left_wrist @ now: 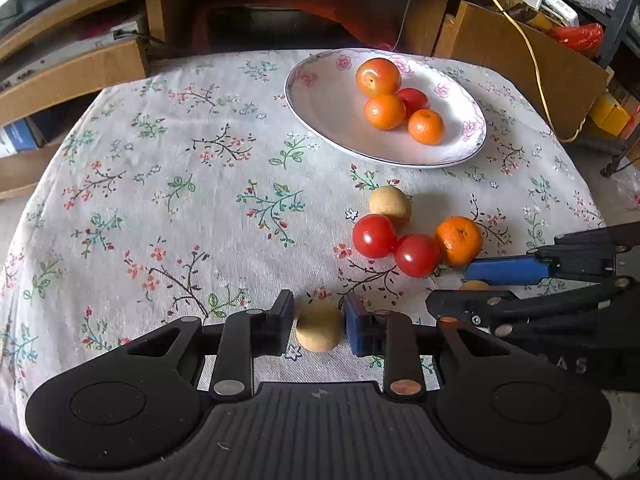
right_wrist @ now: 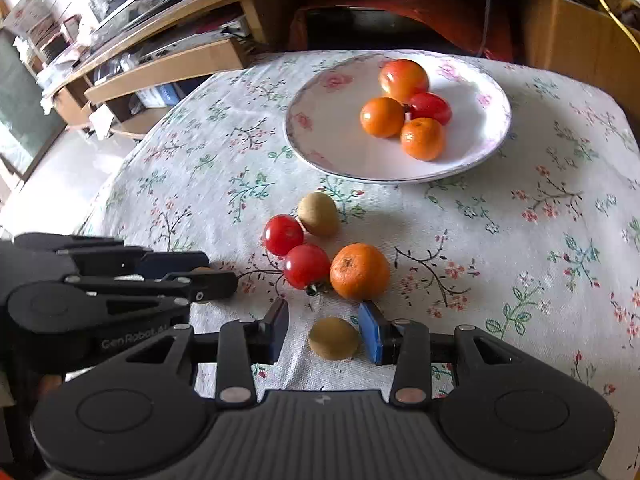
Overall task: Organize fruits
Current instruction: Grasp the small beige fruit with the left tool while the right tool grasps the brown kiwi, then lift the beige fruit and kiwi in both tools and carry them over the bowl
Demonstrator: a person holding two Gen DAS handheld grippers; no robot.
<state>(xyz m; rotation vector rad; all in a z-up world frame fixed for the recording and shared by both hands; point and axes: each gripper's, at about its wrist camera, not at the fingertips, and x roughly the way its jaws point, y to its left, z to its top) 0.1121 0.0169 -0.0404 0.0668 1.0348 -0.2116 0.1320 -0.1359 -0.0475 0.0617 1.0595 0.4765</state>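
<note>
My left gripper (left_wrist: pixel 320 322) is shut on a tan round fruit (left_wrist: pixel 319 326) low over the floral cloth; both pads touch it. My right gripper (right_wrist: pixel 326 330) is open around another tan fruit (right_wrist: pixel 334 338), which touches the blue right pad, with a gap on the left. Just beyond lie a mandarin (right_wrist: pixel 360 271), two red tomatoes (right_wrist: pixel 307 266) (right_wrist: pixel 283 235) and a third tan fruit (right_wrist: pixel 318 214). The white floral plate (right_wrist: pixel 340 136) at the back holds several orange and red fruits. The two grippers sit side by side, the left gripper (right_wrist: pixel 218 270) to the left.
The floral tablecloth (left_wrist: pixel 180 200) covers a rounded table that drops away at left and right. Wooden shelving (left_wrist: pixel 100 64) and cardboard (left_wrist: pixel 520 52) with a yellow cable stand behind the table. Bare cloth lies to the left of the plate (left_wrist: pixel 328 96).
</note>
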